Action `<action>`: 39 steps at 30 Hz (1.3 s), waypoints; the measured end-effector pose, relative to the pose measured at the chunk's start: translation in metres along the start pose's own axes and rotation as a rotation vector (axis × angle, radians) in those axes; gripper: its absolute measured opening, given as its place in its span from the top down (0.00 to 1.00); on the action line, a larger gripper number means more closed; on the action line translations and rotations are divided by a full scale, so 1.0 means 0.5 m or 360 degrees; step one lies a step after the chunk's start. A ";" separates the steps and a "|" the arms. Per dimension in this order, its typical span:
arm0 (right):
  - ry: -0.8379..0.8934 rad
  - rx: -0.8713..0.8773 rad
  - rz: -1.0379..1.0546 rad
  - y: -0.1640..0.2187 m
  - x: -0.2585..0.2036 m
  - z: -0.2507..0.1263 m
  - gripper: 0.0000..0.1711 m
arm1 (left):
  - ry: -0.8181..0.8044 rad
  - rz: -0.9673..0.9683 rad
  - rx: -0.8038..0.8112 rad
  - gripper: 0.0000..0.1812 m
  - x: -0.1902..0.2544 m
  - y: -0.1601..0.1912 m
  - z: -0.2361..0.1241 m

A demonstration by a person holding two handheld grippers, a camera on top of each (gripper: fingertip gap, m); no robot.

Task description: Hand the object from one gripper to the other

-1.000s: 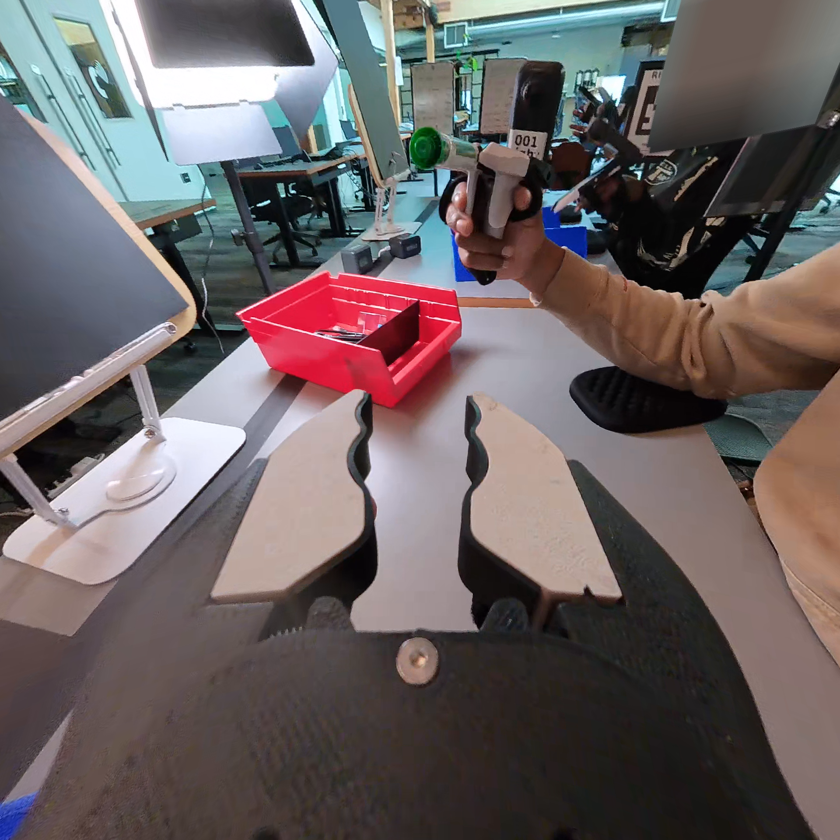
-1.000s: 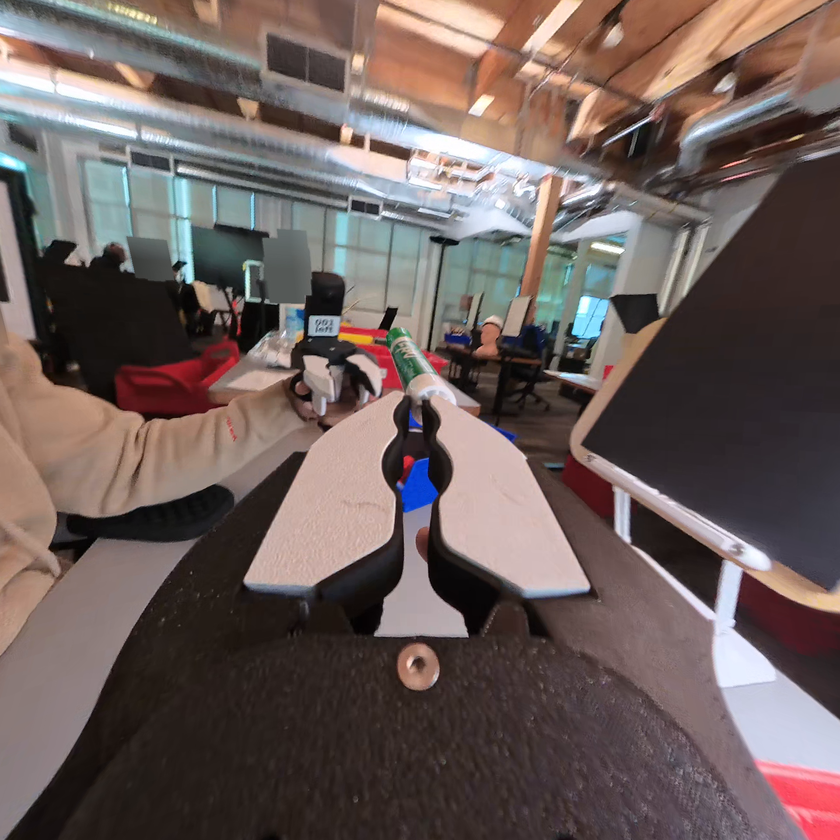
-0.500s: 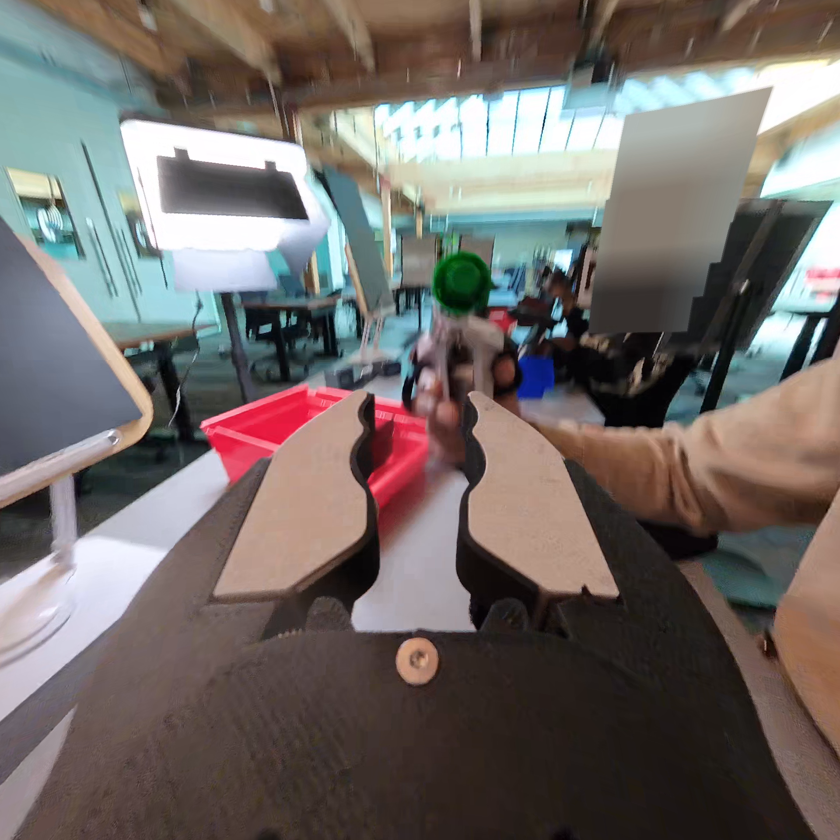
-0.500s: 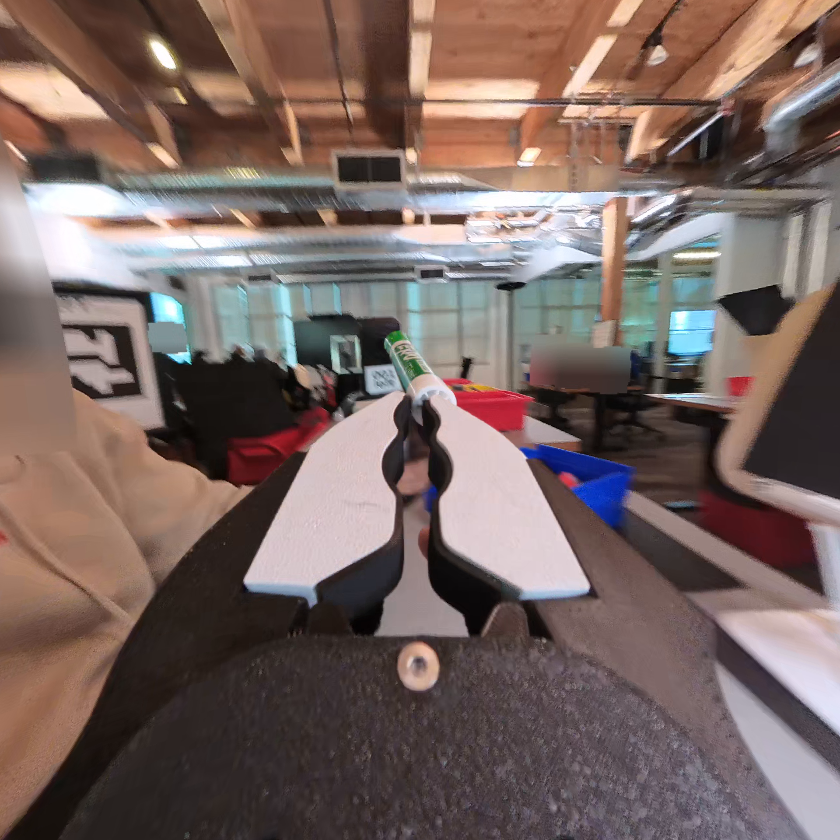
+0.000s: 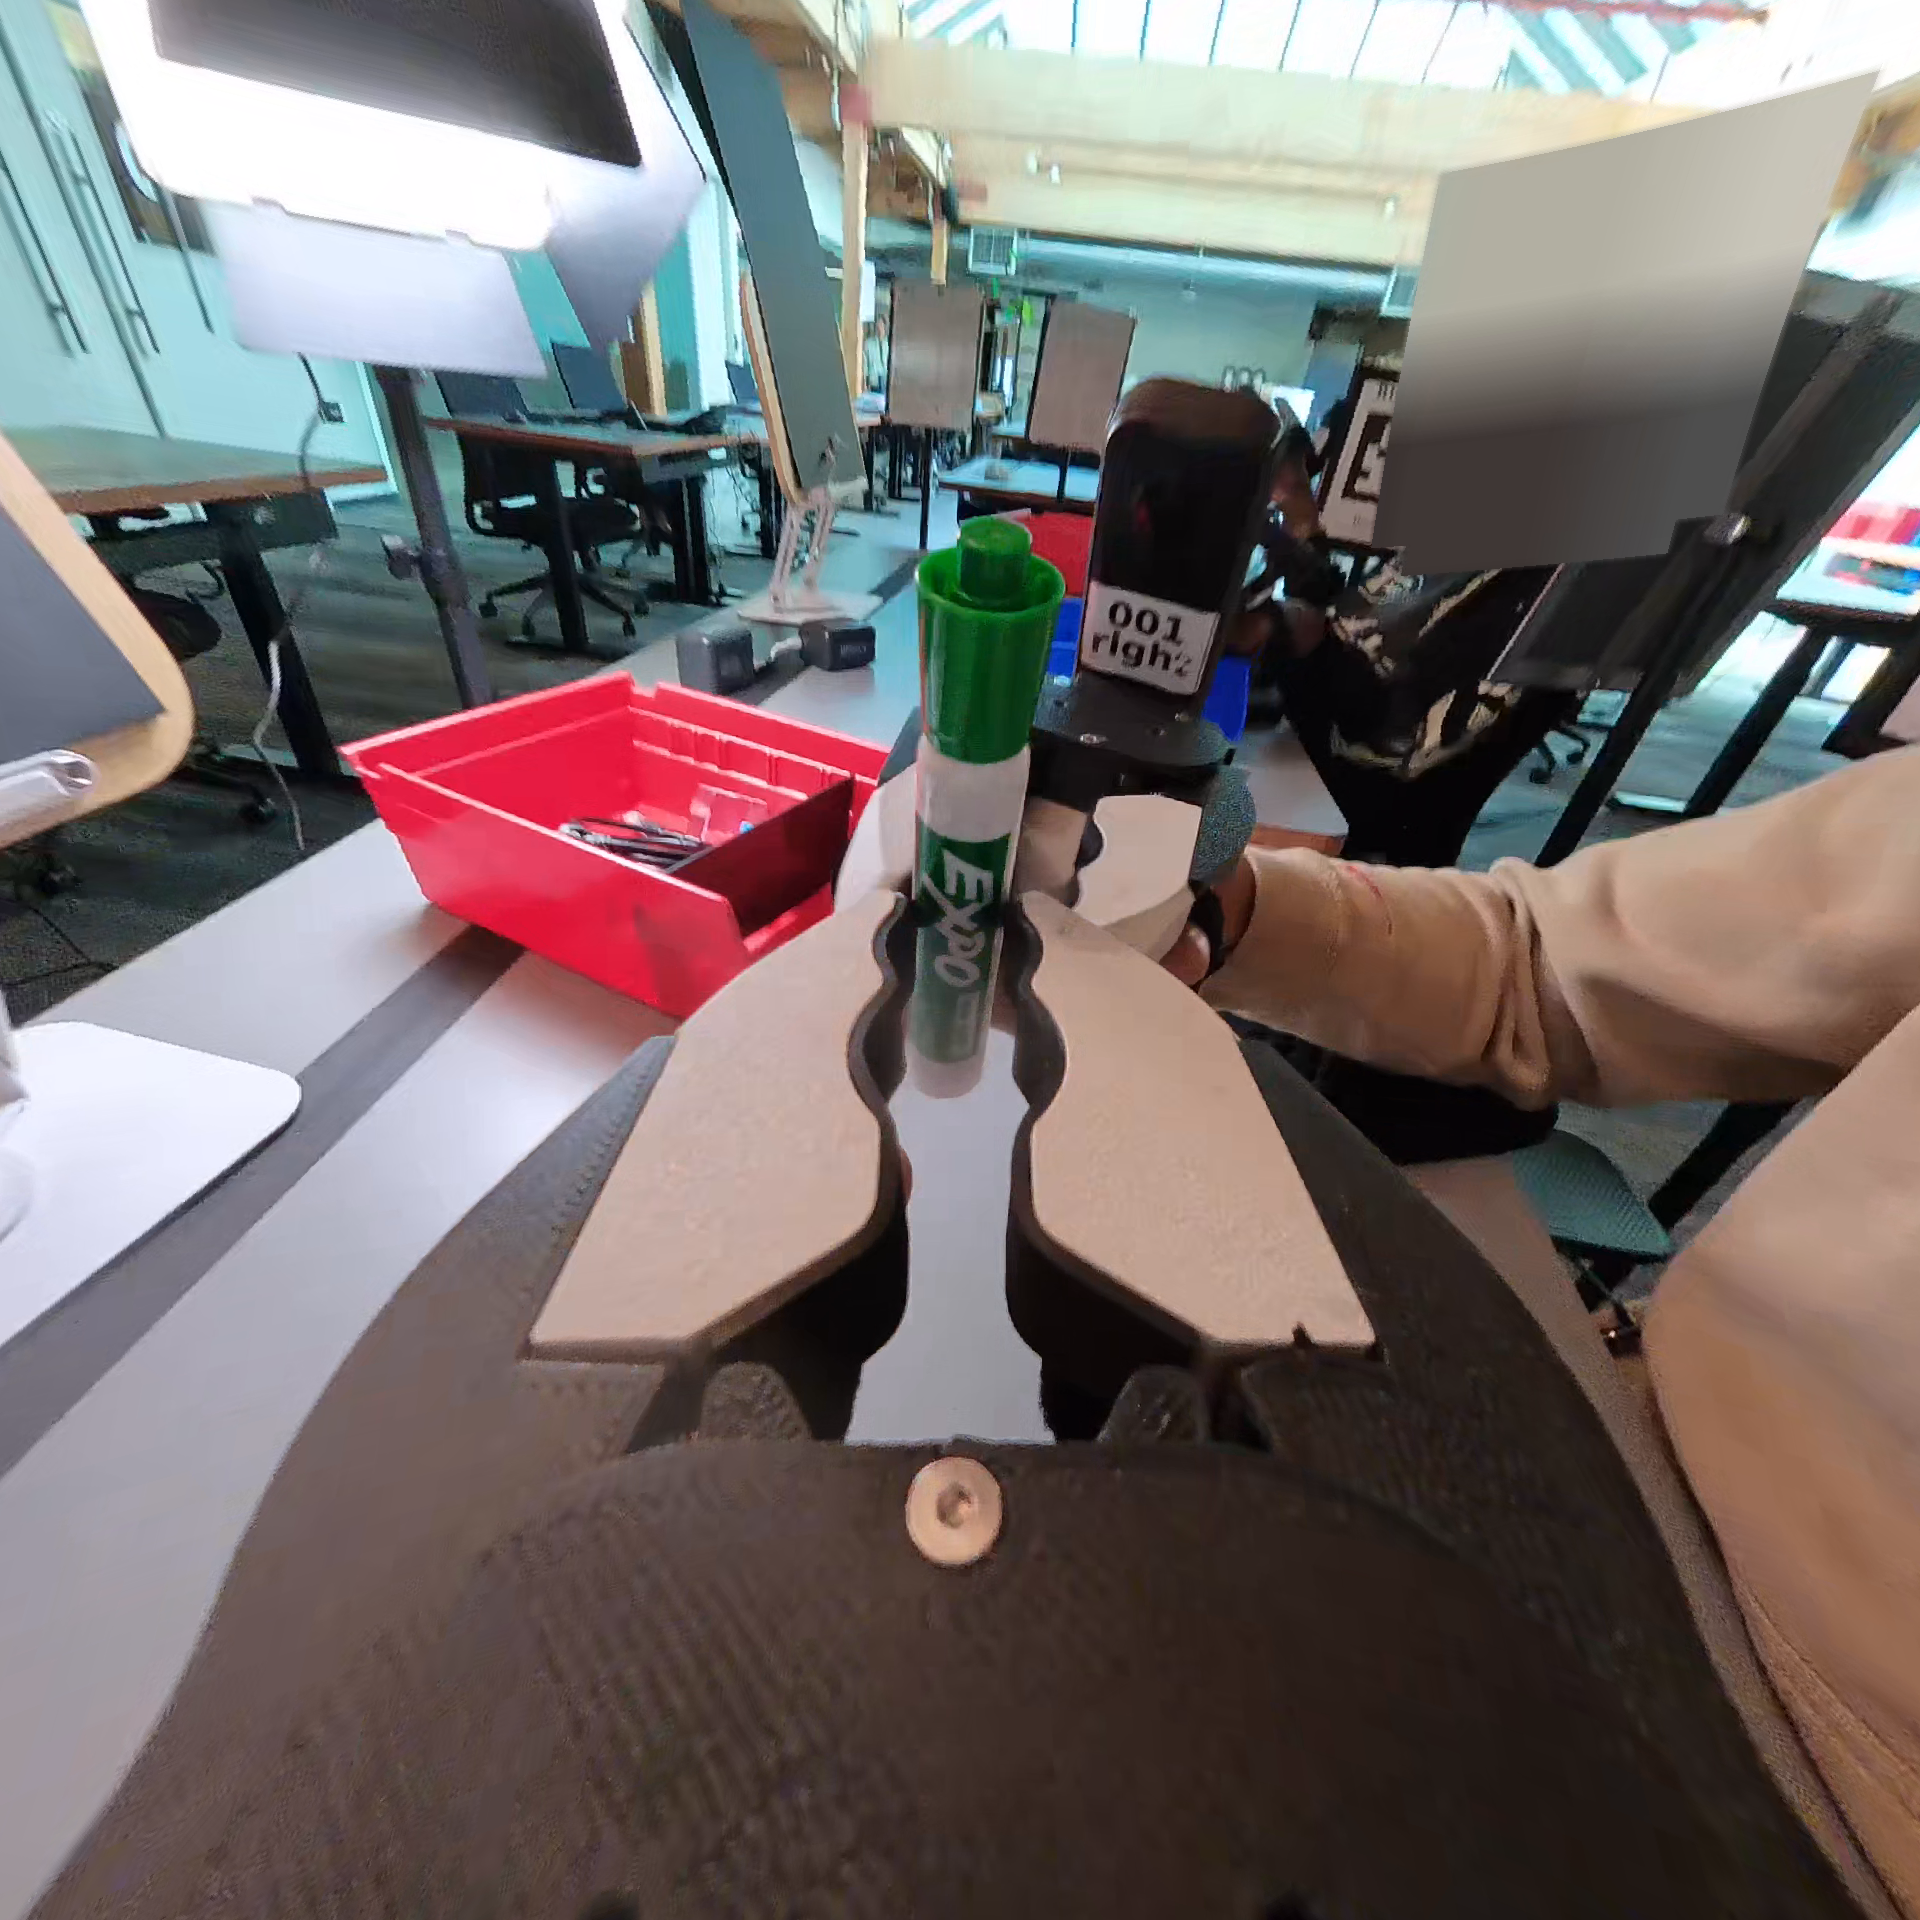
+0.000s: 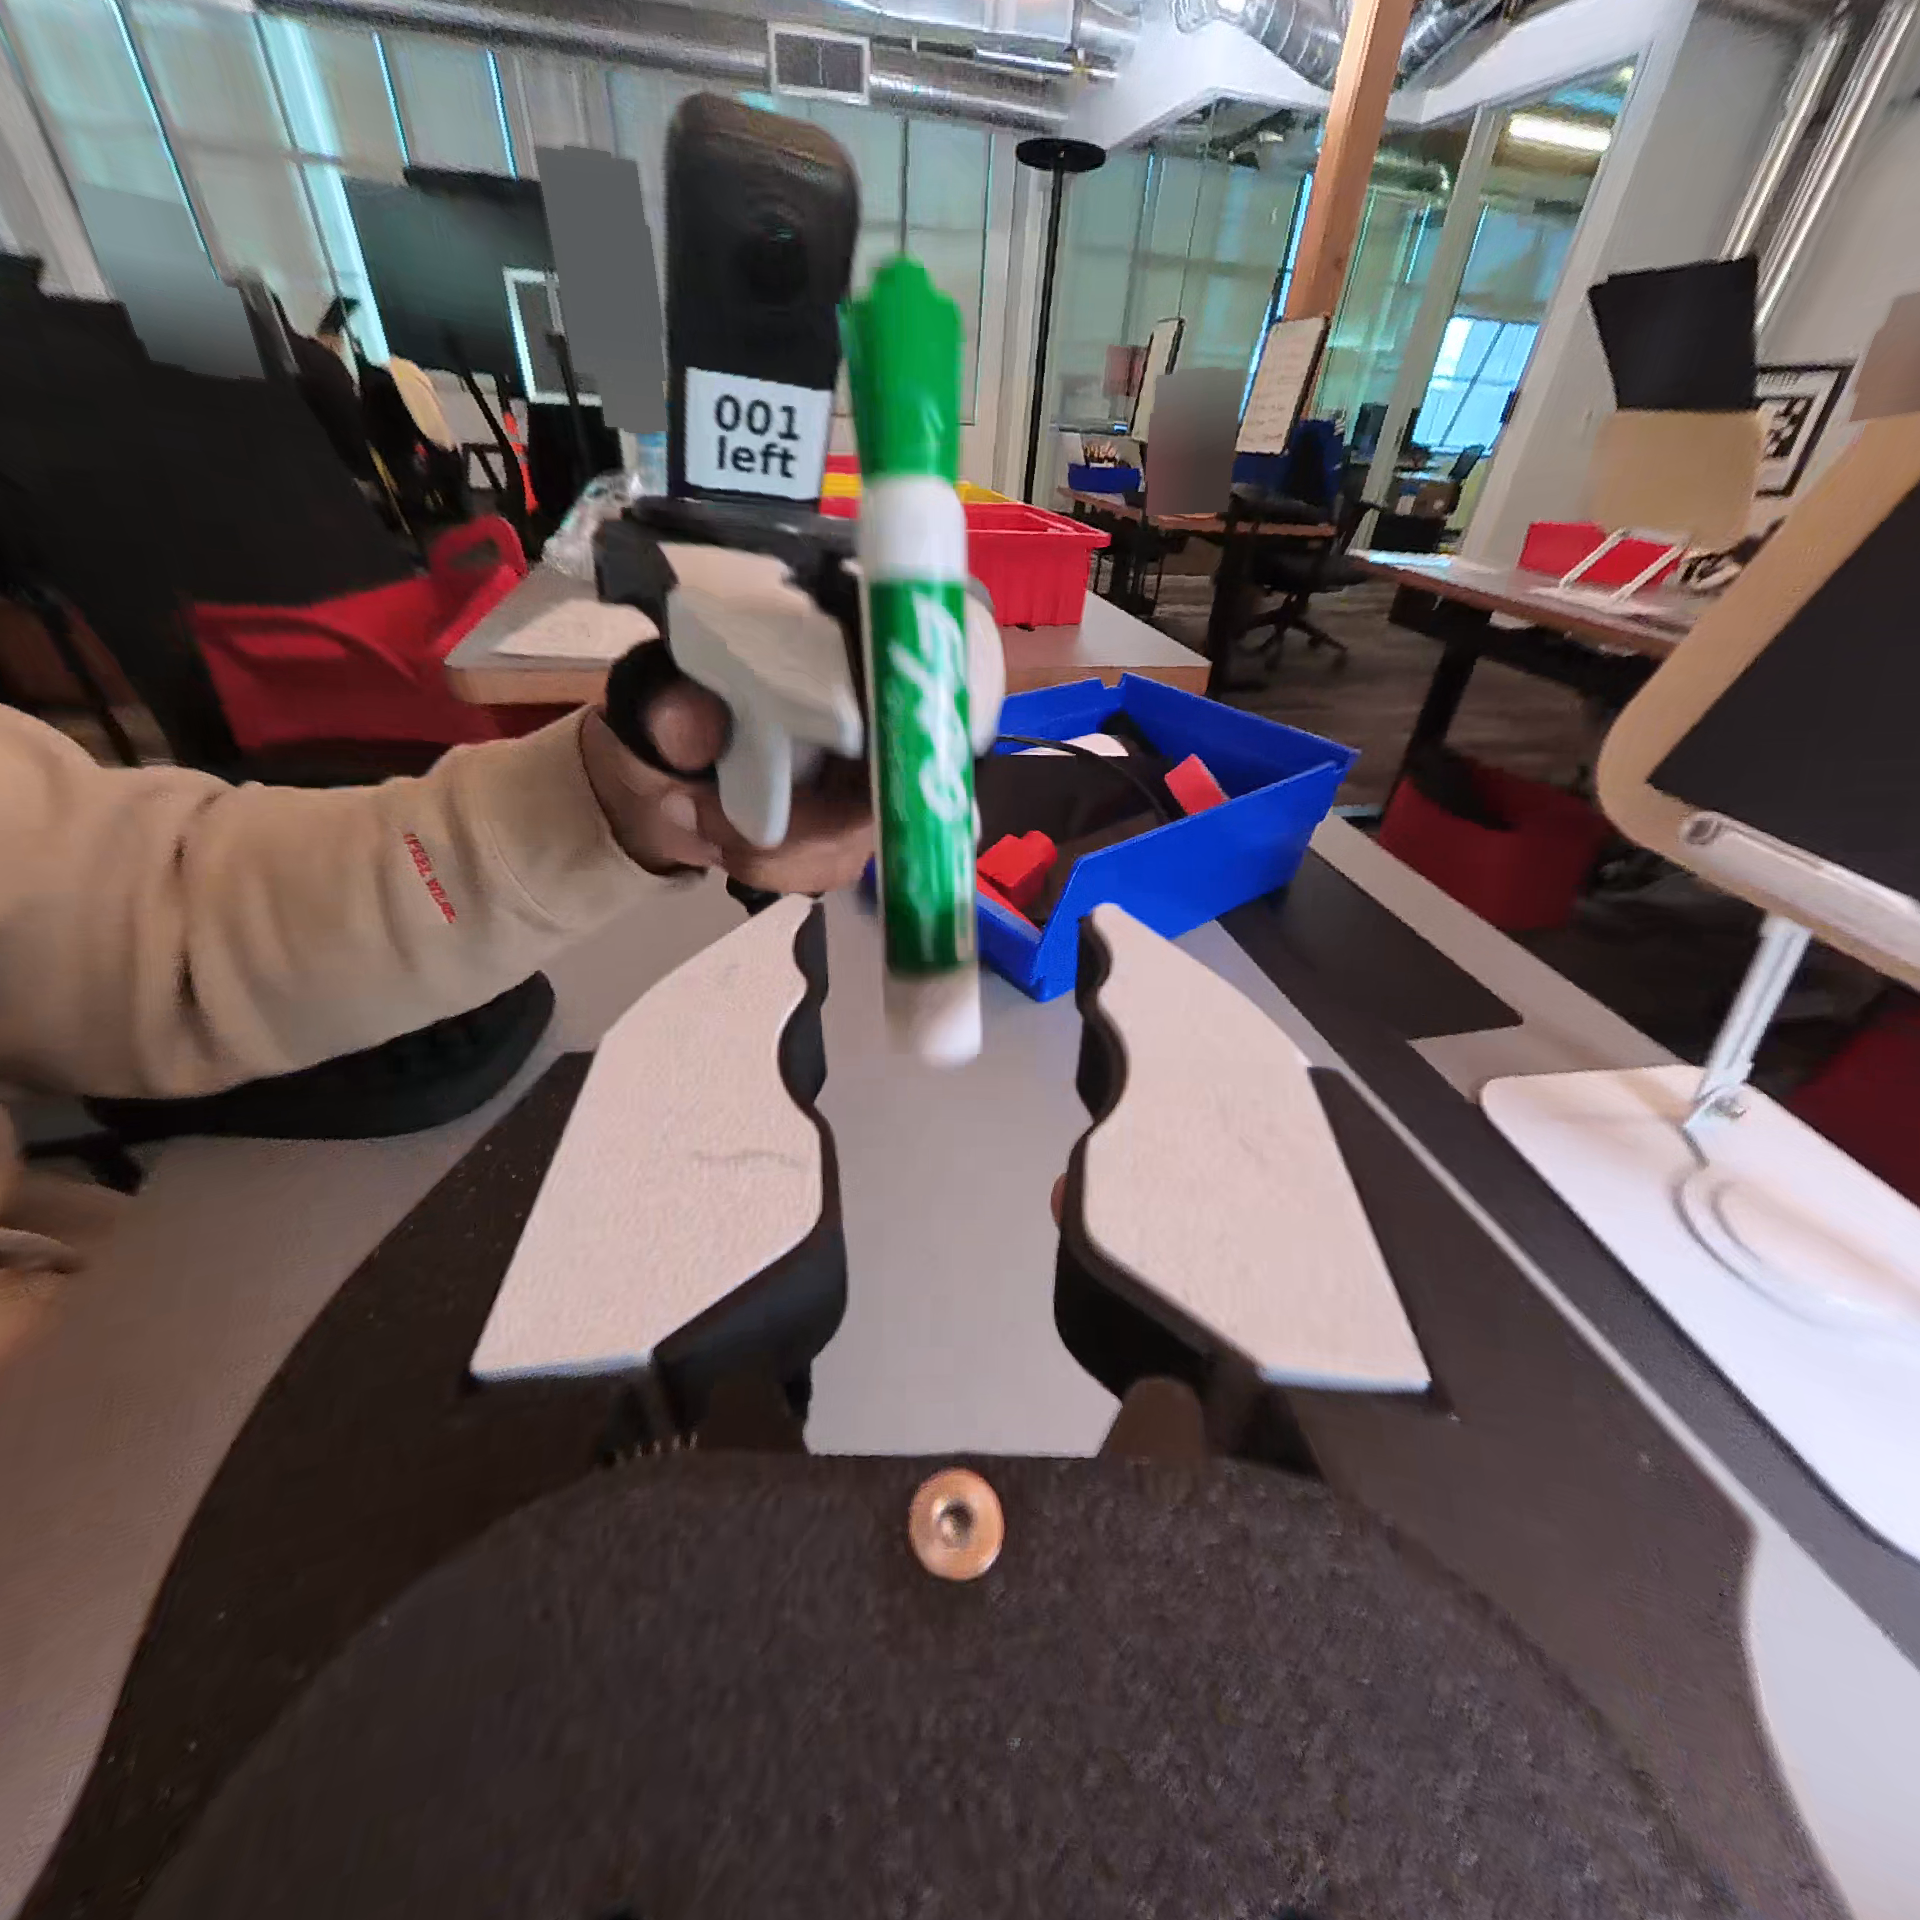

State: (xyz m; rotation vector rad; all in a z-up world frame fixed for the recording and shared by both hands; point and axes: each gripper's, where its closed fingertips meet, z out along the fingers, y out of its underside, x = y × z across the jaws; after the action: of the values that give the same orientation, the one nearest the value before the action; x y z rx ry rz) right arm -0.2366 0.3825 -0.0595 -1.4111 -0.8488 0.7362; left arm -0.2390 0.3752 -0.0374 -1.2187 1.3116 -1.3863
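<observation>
A green and white marker (image 5: 971,748) stands upright, cap up, above the grey table (image 5: 260,987). My left gripper (image 5: 958,920) is shut on the marker's lower barrel, with both fingertips against it. In the right wrist view the marker (image 6: 920,644) stands just beyond my right gripper (image 6: 951,920). That gripper's jaws are wide apart and do not touch the marker. The left gripper's white finger (image 6: 758,675) shows behind the marker there. The two grippers face each other, each held by a hand in a beige sleeve.
A red bin (image 5: 540,831) with small parts sits on the table left of the marker. A blue bin (image 6: 1195,831) sits beyond my right gripper. Tablet stands are at the table's sides (image 5: 104,1122) (image 6: 1714,1164). A black wrist rest (image 6: 364,1060) lies under the arm.
My left gripper rose to meet the marker and shut on it. My right gripper, which had held the marker's end, opened and let it go.
</observation>
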 end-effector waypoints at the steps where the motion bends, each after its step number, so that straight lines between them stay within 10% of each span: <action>1: 0.0007 -0.0024 -0.0040 0.006 -0.006 0.007 0.79 | 0.0009 0.0003 -0.0030 0.91 0.002 0.013 0.011; 6: 0.0315 -0.0295 -0.0124 0.034 0.090 -0.032 0.89 | -0.0276 -0.0054 -0.0008 0.83 -0.075 0.020 -0.016; 12: 0.1625 -0.1476 0.0026 0.206 0.505 -0.404 0.89 | -0.0575 0.0012 -0.0008 0.83 -0.139 -0.003 -0.090; 17: 0.1881 -0.1893 0.0269 0.290 0.570 -0.557 0.74 | -0.0763 0.0033 -0.0117 0.83 -0.182 0.015 -0.118; 21: 0.1767 -0.1242 0.0000 0.181 0.526 -0.432 0.75 | -0.0991 -0.0002 -0.0227 0.84 -0.236 0.036 -0.166; 27: 0.0757 -0.0378 0.0201 0.103 0.203 -0.121 0.77 | -0.1647 -0.0107 -0.0691 0.85 -0.347 0.109 -0.385; 32: 0.0353 -0.0309 0.0301 0.171 0.000 -0.020 0.78 | -0.2250 -0.0308 -0.1108 0.81 -0.378 0.187 -0.644; 39: 0.0209 -0.0385 0.0277 0.232 -0.066 0.014 0.82 | -0.2250 -0.0355 -0.1184 0.82 -0.405 0.220 -0.719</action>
State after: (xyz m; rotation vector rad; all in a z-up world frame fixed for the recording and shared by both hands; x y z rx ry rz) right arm -0.2532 0.3632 -0.1775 -1.7474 -0.7367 0.6795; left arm -0.5644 0.6246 -0.1569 -2.2216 0.5797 0.1433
